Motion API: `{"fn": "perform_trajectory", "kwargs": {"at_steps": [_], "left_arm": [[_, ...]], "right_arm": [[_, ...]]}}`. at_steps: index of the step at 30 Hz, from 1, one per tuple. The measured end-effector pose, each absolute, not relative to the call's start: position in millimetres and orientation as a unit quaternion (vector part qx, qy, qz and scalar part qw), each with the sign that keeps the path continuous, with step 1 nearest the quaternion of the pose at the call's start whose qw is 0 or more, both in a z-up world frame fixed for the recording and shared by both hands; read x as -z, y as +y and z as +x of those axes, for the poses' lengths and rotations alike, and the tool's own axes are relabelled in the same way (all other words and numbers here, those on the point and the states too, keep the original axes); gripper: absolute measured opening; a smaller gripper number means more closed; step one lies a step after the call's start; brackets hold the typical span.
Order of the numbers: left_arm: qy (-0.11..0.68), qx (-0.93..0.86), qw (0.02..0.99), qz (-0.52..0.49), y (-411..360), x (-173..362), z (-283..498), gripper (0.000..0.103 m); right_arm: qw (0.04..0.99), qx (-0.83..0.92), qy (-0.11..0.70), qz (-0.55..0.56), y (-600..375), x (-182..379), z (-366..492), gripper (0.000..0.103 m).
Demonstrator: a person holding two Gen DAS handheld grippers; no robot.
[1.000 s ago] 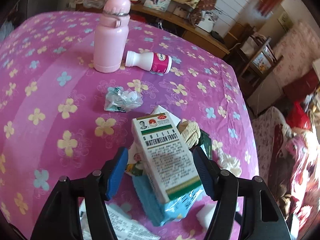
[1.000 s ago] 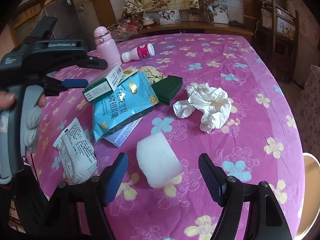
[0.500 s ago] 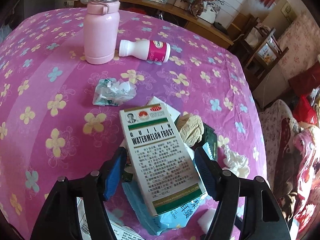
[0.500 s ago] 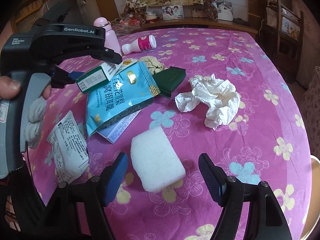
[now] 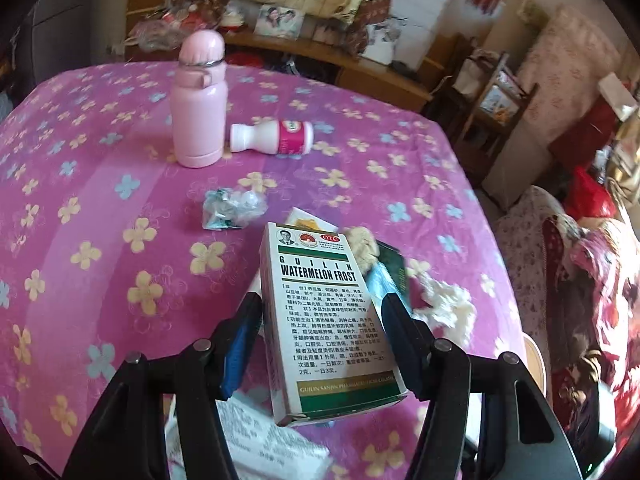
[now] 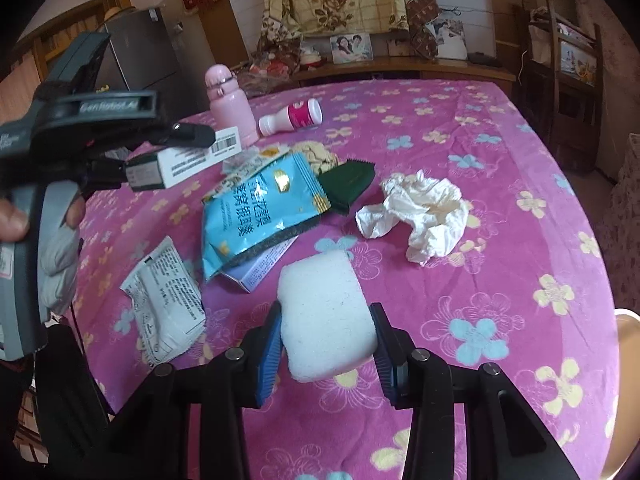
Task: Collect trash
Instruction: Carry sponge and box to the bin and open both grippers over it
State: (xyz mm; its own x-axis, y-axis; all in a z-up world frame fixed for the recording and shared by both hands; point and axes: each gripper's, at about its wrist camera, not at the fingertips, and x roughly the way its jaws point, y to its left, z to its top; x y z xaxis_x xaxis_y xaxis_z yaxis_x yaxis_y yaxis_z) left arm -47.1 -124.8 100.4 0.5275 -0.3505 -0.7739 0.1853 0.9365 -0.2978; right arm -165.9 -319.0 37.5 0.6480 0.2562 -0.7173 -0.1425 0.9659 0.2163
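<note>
**Box and foam block both in the tongs**

The medicine box (image 5: pixel 324 320) (green and white, lettered "Watermelon Frost") sits lifted off the counter (image 5: pixel 100 208) between the closing jaws of the left tongs (image 5: pixel 320 344), pads against its sides. The white foam block (image 6: pixel 326 314) lies on the floral cloth with the right tongs (image 6: pixel 326 344) closing on it, pads touching. Just beyond lie a blue snack packet (image 6: pixel 264 208) and crumpled tissue (image 6: pixel 424 212).

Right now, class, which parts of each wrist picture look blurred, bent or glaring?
Left wrist view: the crumpled tissue and blue packet edge smear with motion, while the medicine box reads sharp; the fisheye bows the table edge. Right wrist view: mostly sharp; the other hand-held gripper is dark and soft, and the corners go black.
</note>
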Motion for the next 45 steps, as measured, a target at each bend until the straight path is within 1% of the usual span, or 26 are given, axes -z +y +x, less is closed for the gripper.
{"fn": "perform_trajectory", "kwargs": {"at_steps": [10,17,26,36,45], "left_arm": [[0.445,0.206,0.869,-0.064,-155.9,-113.0,-97.0,0.063],[0.436,0.231,0.870,-0.021,-190.4,-113.9,-124.9,0.063],[0.435,0.263,0.861,0.010,-233.5,-110.3,-146.1,0.063],[0.441,0.327,0.835,0.040,-299.4,-100.6,-165.2,0.063],[0.461,0.380,0.801,0.050,-366.0,-81.4,-175.7,0.063]], "right_arm": [[0.918,-0.076,0.382,0.081,-346.6,-62.0,-194.1,0.044],[0.920,-0.056,0.378,0.089,-367.2,-65.2,-211.2,0.044],[0.922,-0.021,0.375,0.100,-402.1,-68.9,-232.9,0.044],[0.913,0.044,0.385,0.130,-464.3,-59.3,-261.5,0.044],[0.895,0.115,0.397,0.168,-534.4,-43.7,-287.8,0.044]]}}
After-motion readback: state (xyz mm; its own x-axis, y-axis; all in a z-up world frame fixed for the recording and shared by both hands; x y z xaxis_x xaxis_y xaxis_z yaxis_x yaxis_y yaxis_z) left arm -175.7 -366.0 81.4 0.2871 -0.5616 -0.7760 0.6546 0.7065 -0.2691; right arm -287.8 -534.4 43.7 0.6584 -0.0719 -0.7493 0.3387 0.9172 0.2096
